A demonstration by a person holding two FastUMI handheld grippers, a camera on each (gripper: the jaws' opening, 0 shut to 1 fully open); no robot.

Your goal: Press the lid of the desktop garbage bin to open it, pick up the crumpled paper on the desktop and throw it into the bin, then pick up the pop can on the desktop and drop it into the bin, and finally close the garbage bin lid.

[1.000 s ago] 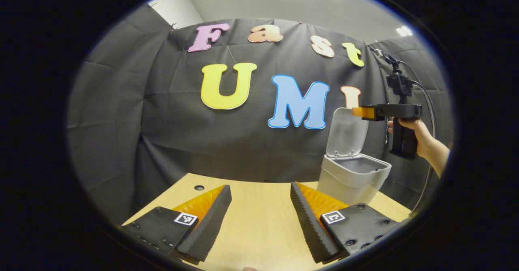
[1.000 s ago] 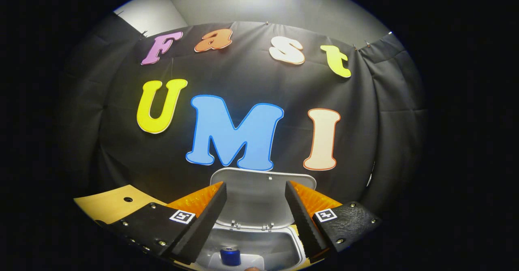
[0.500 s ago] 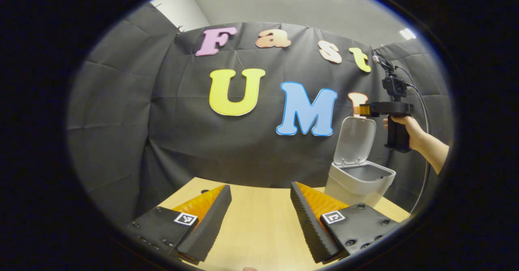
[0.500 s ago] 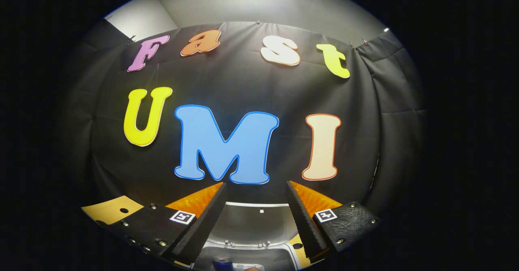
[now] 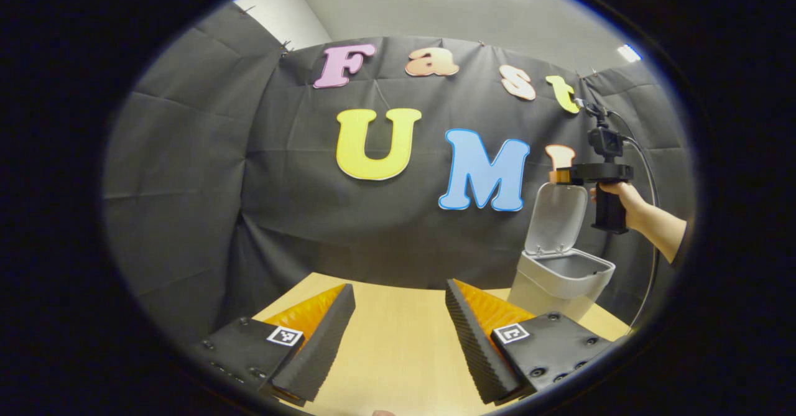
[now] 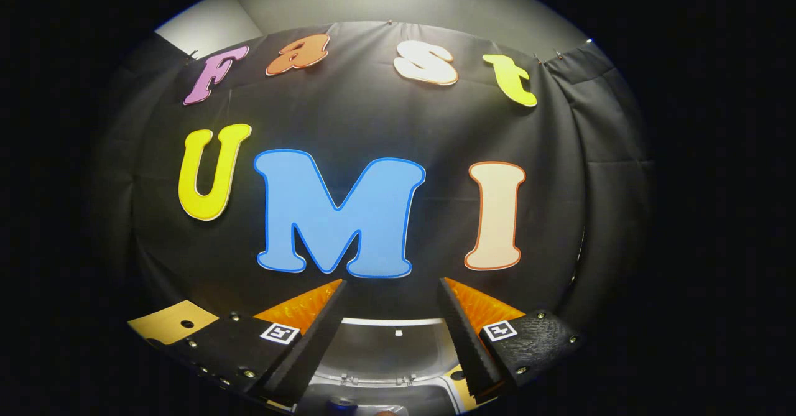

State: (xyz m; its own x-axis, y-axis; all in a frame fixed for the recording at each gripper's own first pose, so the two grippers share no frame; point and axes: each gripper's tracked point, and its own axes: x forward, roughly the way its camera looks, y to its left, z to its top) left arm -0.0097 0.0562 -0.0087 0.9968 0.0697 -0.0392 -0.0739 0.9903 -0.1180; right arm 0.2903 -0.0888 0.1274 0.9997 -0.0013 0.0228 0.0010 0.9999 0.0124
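Observation:
The grey desktop bin (image 5: 559,279) stands on the wooden table (image 5: 398,354) at the right, its lid (image 5: 556,217) raised upright. My left gripper (image 5: 399,286) hovers open over bare table, well to the left of the bin. A hand (image 5: 625,199) holds my right gripper (image 5: 555,175) level with the lid's top edge. In the right gripper view, that gripper (image 6: 391,285) is open and empty, with the lid (image 6: 388,347) low between its fingers. The top of a blue can (image 6: 341,403) peeks from inside the bin (image 6: 398,397) at the bottom edge.
The black cloth wall hangs close behind the bin and the table's far edge. A small round hole (image 6: 185,323) marks the tabletop left of the bin. A cable (image 5: 653,155) loops behind my right gripper.
The right gripper has risen: the lid and the can have sunk lower in its view. In the left gripper view the bin has drifted to the right. Both grippers stay open.

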